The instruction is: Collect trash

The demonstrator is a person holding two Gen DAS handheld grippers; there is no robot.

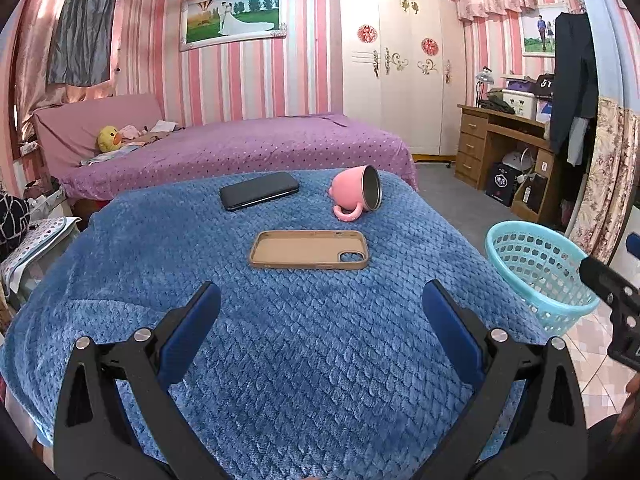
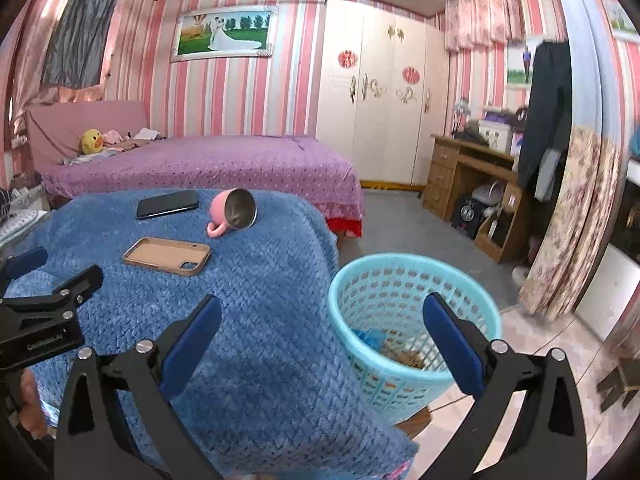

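Worktop under blue quilted blanket [image 1: 280, 340], largest thing in view. Light blue mesh wastebasket [image 2: 412, 344] stands on the floor just beside its right edge, scraps of trash [image 2: 400, 354] at the bottom. Right claw [image 2: 322, 322] above it, fingers wide apart, nothing held; basket mouth sits between them. Left claw [image 1: 322, 310] over the blanket, also spread, nothing held. Ahead of it: tan phone case [image 1: 310, 250], black phone [image 1: 259, 191], pink mug [image 1: 356, 192] tipped on its side.
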